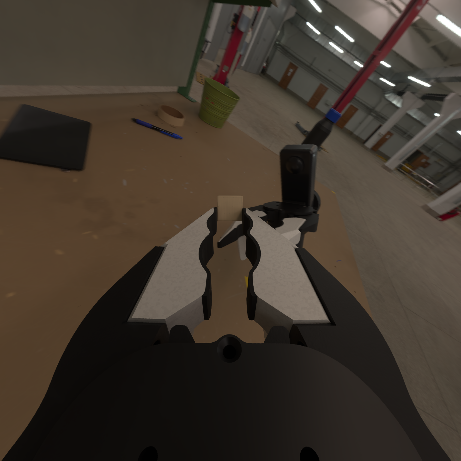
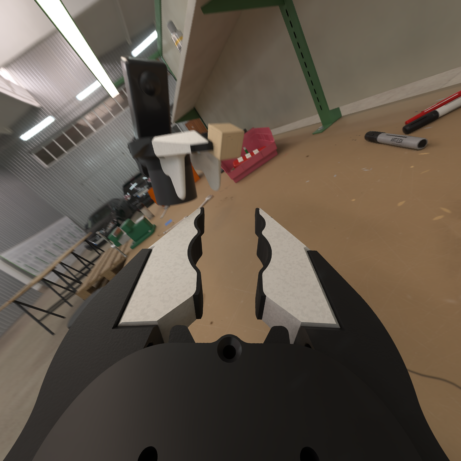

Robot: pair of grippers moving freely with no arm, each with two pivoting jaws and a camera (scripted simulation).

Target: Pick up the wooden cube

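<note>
The wooden cube [image 1: 229, 205] is a pale, light-brown block pinched between the tips of my left gripper [image 1: 229, 214], which is shut on it. In the right wrist view the cube [image 2: 230, 144] hangs clear above the brown table [image 2: 349, 224], held by the left gripper [image 2: 213, 149]. My right gripper [image 2: 229, 212] is open and empty, low over the table and pointing toward the left one. Its black camera mount [image 1: 296, 172] shows just right of and behind the cube in the left wrist view.
A black flat pad [image 1: 45, 137], a blue pen [image 1: 157, 128], a brown ring [image 1: 171, 114] and a green bucket [image 1: 217, 102] lie farther back. A pink bin [image 2: 254, 149], a grey marker [image 2: 396, 141], red and black markers [image 2: 429, 117] and a green upright [image 2: 324, 119] stand near the wall.
</note>
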